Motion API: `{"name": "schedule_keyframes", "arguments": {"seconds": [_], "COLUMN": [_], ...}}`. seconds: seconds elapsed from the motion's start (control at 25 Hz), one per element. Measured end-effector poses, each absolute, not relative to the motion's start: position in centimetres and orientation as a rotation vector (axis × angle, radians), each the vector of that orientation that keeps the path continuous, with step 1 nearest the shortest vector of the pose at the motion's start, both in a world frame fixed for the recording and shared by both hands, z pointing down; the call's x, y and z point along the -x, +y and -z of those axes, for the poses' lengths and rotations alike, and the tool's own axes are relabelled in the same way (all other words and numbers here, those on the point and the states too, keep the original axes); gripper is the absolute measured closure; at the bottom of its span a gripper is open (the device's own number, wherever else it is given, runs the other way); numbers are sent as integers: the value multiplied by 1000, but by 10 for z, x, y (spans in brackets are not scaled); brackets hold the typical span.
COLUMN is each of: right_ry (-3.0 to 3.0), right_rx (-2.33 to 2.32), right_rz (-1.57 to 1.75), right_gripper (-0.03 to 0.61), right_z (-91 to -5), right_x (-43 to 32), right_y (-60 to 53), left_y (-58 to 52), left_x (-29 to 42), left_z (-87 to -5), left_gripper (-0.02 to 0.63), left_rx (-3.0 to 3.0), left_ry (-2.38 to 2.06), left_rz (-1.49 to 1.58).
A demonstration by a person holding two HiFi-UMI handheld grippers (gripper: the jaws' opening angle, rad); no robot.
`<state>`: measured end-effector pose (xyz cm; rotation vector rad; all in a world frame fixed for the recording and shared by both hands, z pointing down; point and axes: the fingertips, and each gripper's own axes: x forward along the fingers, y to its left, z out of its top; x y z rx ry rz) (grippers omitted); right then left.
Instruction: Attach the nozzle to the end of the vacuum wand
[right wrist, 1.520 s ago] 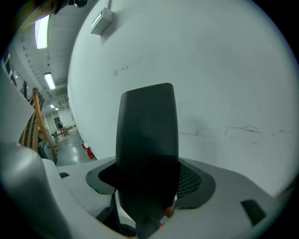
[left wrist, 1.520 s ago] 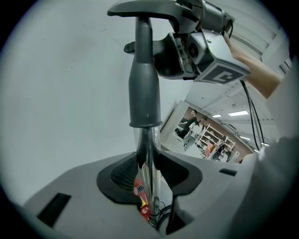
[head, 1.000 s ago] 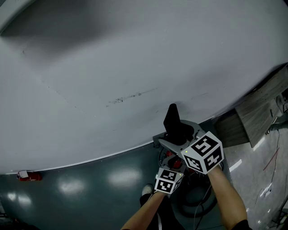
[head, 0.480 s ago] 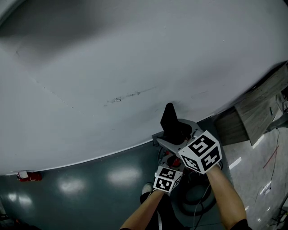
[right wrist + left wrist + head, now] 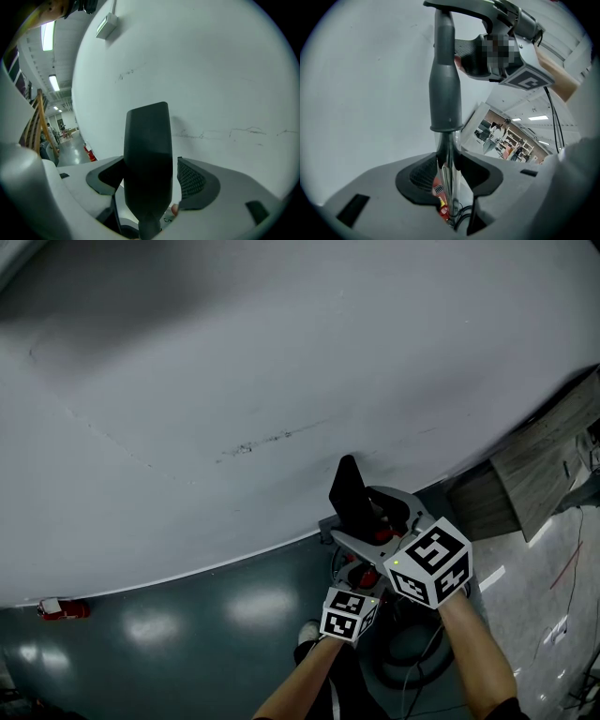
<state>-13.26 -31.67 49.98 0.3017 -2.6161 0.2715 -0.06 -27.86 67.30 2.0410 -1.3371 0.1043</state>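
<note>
My right gripper (image 5: 377, 523) is shut on a black flat-tipped nozzle (image 5: 347, 491), whose tip stands up in front of the white wall. In the right gripper view the nozzle (image 5: 147, 164) fills the gap between the jaws and narrows toward its bottom. Just below, my left gripper (image 5: 359, 576) is shut on the chrome vacuum wand (image 5: 449, 164). A dark grey sleeve (image 5: 445, 84) sits over the wand's upper end and runs up to the right gripper (image 5: 487, 28). How far it is seated I cannot tell.
A white wall (image 5: 234, 381) fills most of the head view above a dark teal floor (image 5: 187, 615). A small red object (image 5: 58, 607) lies at the wall's foot, far left. Wooden panels (image 5: 544, 465) stand at right. Cables and a round dark body (image 5: 408, 657) lie below my hands.
The nozzle's tip has leaned slightly left and the right gripper has shifted a little down and right. The left gripper has stayed put on the wand.
</note>
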Motion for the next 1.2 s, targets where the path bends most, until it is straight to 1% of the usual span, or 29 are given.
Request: {"name": "schedule_keyframes", "arguments": {"seconds": [0.08,0.2,0.24,0.52,0.72,0.8,0.92,1.08,1.2], "right_ry": [-2640,-2672,-2680,-2747,-2760,-2774,-2799,-2848,-2876], "right_rx": [-303,-314,-325,-425,-472,-485,-520,-608,-668], "right_rz": [-292,-349,-359,-500,-623,-670,-738,-775,-797], "right_gripper": [236,236,236,236,238,248,283,390,469], "right_z": [-495,-488,-486,-465,-459,-455,-448,-433,-421], "right_x": [130,124,122,91,63,54,40,21,5], "right_y": [-317,-318,-319,-316,-296,-285,-269,-258,-245], "left_y": [-278,-274,-272,-255,-245,-241,-235,-231,-222], "left_x": [1,5,7,22,30,33,36,36,30], "left_z": [-675,-681,-680,-653,-602,-577,-540,-493,-464], "left_gripper": [457,406,401,400,402,404,426,461,505], "left_rx": [-2031,-1994,-1985,-1976,-2039,-2072,-2117,-2185,-2205], "left_ry": [-1331,-1322,-1325,-1365,-1389,-1403,-1428,-1451,-1464], "left_rz": [-108,-121,-126,-129,-101,-88,-66,-40,-5]}}
